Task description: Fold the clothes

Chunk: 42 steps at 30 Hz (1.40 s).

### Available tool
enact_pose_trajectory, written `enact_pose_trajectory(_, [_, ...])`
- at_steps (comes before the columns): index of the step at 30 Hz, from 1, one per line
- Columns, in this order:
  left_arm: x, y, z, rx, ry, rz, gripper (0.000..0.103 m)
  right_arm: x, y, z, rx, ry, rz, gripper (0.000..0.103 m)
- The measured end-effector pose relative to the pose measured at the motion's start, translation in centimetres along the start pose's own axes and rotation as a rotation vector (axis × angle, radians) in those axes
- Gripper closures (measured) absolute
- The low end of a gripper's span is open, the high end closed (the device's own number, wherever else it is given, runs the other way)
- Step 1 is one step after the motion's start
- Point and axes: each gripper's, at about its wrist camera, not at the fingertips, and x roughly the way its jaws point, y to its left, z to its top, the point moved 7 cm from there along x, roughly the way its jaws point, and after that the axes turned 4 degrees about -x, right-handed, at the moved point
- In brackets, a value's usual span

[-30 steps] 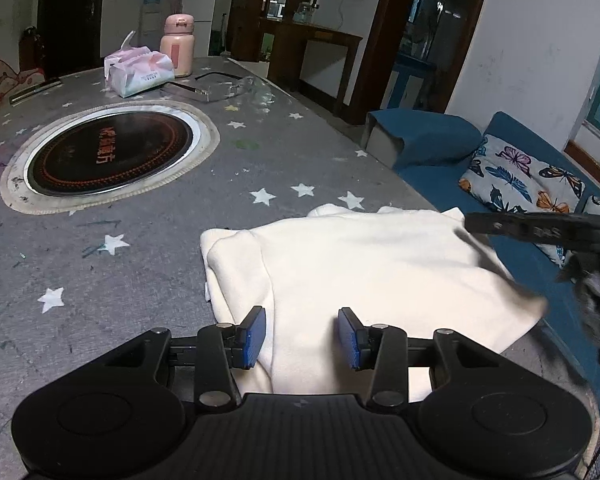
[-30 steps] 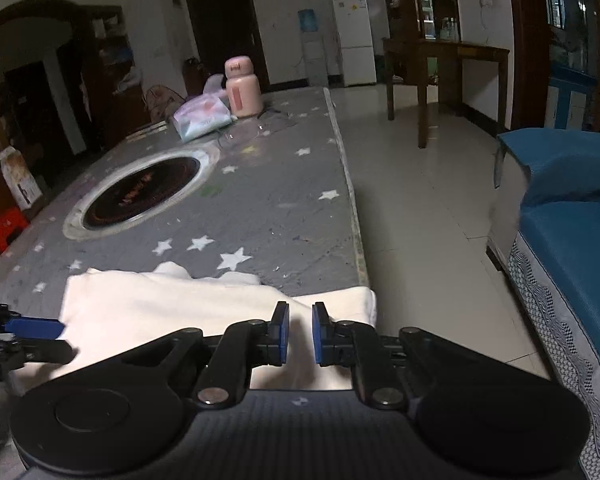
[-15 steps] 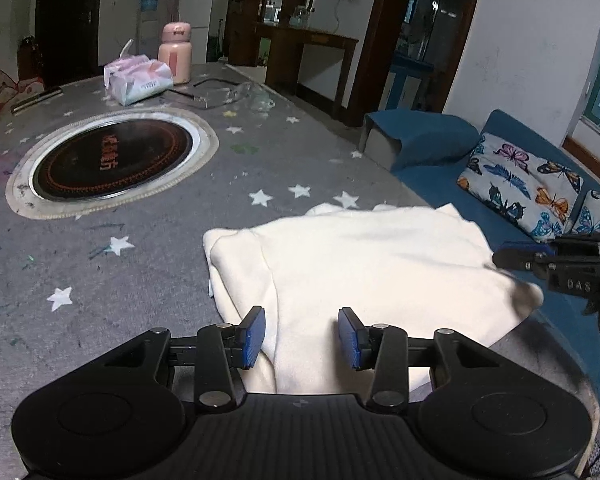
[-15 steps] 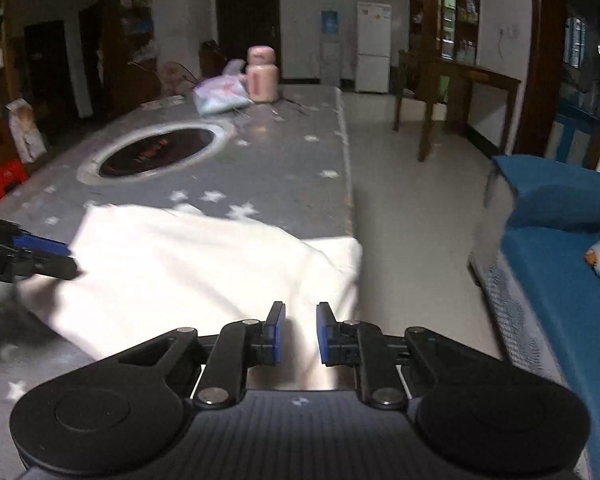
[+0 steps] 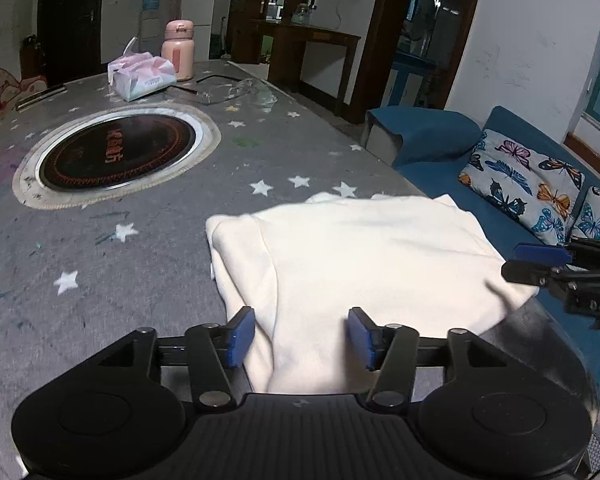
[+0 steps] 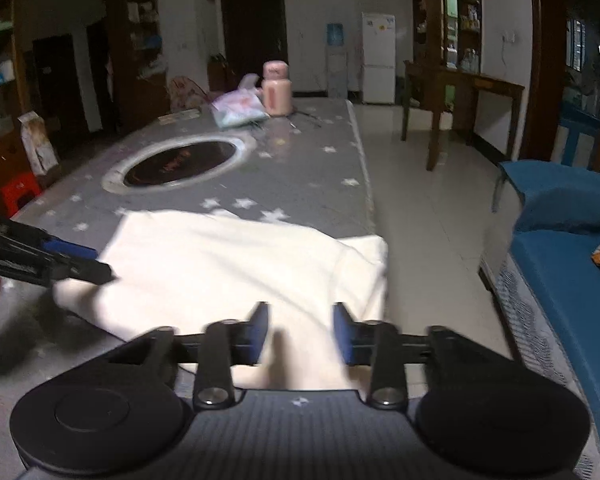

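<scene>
Blue-padded tools open, over cloth.

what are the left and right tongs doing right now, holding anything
Left tongs: open, holding nothing, over the near edge of the cloth.
Right tongs: open, holding nothing, over the cloth's corner.

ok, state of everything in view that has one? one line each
left gripper: open, fingers either side of the cloth's near edge
right gripper: open, cloth between fingers, not pinched
white garment: folded, flat on the table, one corner over the edge
pink bottle: upright, lid on
tissue pack: lying flat, one tissue sticking out
</scene>
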Motion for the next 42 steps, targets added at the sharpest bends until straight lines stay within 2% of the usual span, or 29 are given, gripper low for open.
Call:
enact_pose_trajectory(1, [-0.1, 0.0, -0.3, -0.005, 0.005, 0.003, 0.042, -0.2, 0.5, 0.0, 0.001, -0.007, 0.009, 0.058])
enact_pose_trajectory(2, [-0.2, 0.0, -0.5, -0.009, 0.009, 0.007, 0.038, -0.4, 1.1, -0.1, 0.004, -0.012, 0.017, 0.047])
enact_pose_trajectory(6, [-1.0, 0.1, -1.4, -0.024, 0.009, 0.023, 0.023, -0.8, 3.1, -0.8, 0.011, -0.021, 0.032, 0.033])
enact_pose_trajectory(7, [-1.3, 0.1, -1.6, -0.024, 0.006, 0.028, 0.021, -0.9, 3.5, -1.0, 0.013, -0.022, 0.029, 0.024])
enact_pose_trajectory(8, [-1.5, 0.1, -1.8, -0.024, 0.002, 0.032, 0.017, -1.0, 3.8, -1.3, 0.015, -0.023, 0.027, 0.019])
enact_pose_trajectory(12, [-2.5, -0.3, -2.6, -0.014, -0.019, 0.039, 0.003, -1.4, 5.0, -2.1, 0.027, -0.026, 0.012, 0.013])
enact_pose_trajectory(16, [-3.4, -0.5, -3.5, -0.016, -0.023, 0.032, 0.0, -2.3, 5.8, -2.6, 0.036, -0.053, -0.028, 0.0])
enact_pose_trajectory(21, [-4.3, -0.4, -4.6, -0.018, -0.023, 0.044, 0.0, -3.1, 6.5, -3.1, 0.038, -0.076, -0.059, 0.0])
enact_pose_trajectory(30, [-5.7, -0.2, -6.4, -0.025, -0.041, 0.078, 0.0, -3.7, 7.3, -4.2, 0.098, -0.068, -0.078, 0.0])
enact_pose_trajectory(42, [-6.2, -0.3, -8.1, -0.068, -0.02, 0.079, 0.0, -4.4, 8.4, -5.7, 0.114, -0.057, -0.098, 0.0])
